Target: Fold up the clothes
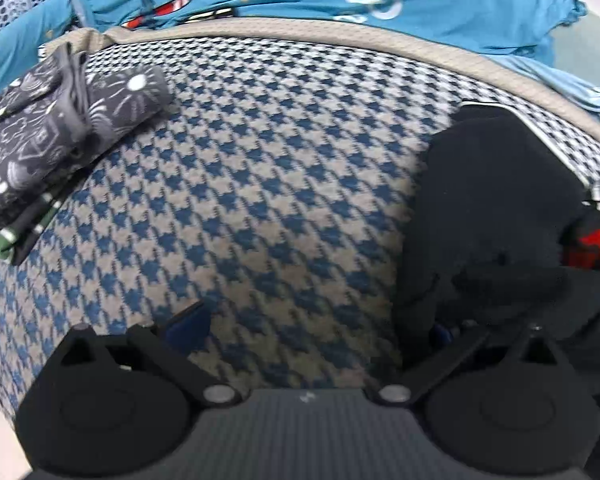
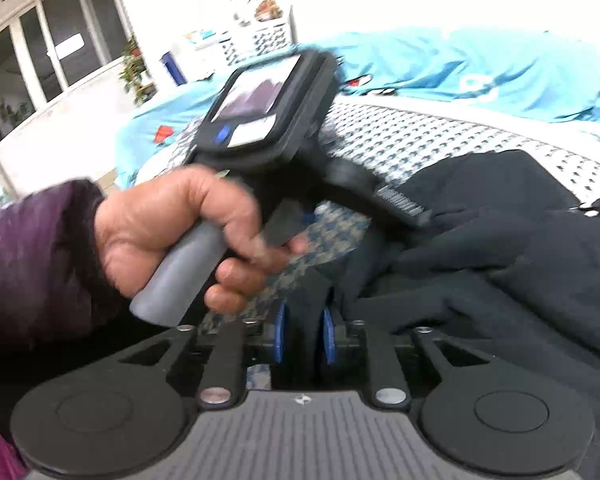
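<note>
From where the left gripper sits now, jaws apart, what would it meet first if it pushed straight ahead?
Most likely the houndstooth blanket itself, which fills the line between the left gripper fingers. The black garment lies off to the right, the folded grey patterned cloth to the left. Depth is uncertain.

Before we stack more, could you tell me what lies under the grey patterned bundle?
Under the grey bundle, a green striped garment peeks out on the houndstooth blanket; the rest is covered.
</note>
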Available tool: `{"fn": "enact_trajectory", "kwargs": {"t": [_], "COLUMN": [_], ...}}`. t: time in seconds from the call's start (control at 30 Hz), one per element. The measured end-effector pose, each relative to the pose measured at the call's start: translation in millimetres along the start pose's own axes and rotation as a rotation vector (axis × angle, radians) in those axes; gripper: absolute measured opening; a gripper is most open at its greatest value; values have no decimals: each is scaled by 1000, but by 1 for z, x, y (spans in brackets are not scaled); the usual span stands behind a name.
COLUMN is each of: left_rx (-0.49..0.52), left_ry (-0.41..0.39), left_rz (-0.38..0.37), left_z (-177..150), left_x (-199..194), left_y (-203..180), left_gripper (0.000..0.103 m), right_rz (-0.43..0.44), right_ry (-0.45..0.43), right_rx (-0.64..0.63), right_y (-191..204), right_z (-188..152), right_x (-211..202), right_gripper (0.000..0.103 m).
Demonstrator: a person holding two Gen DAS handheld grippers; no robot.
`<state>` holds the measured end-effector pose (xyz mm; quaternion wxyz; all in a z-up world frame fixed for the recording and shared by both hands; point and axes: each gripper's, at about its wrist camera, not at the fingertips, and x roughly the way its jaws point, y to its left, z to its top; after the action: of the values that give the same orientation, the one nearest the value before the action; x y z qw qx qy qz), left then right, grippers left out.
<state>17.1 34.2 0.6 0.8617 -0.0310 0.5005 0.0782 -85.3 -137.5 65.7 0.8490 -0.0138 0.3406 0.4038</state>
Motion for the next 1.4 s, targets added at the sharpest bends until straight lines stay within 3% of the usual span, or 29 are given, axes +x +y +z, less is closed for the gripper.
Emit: {"fn": "enact_trajectory", "kwargs": {"t": [0.3, 0.5, 0.73, 1.03, 1.23, 1.3, 1.4], "left_rx": [-49, -111, -130, -182, -201, -211, -199], "left_ry": [-24, -83, -162, -241, -258, -255, -254], "left_rz": [121, 167, 67, 47, 66, 54, 44], "left_z": [1, 7, 13, 18, 20, 21, 21], "left_x": [-1, -10, -30, -48, -51, -52, -51], "left_y": [11, 16, 8, 6, 4, 4, 1], "left_gripper": [103, 103, 103, 103, 103, 103, 103], "right_rz": [-94, -234, -355, -440, -567, -595, -626], "right_ry": [-70, -111, -160, -184, -229, -232, -217], "right_rx": [26, 65, 187, 217, 219, 235, 258], "right_y": [-11, -31, -62, -78, -93, -100, -112], "right_z": [6, 13, 20, 26, 36, 38, 41], "right_x": [-36, -53, -60, -60, -58, -55, -48], "right_gripper": [34, 36, 37, 38, 52, 61, 67]}}
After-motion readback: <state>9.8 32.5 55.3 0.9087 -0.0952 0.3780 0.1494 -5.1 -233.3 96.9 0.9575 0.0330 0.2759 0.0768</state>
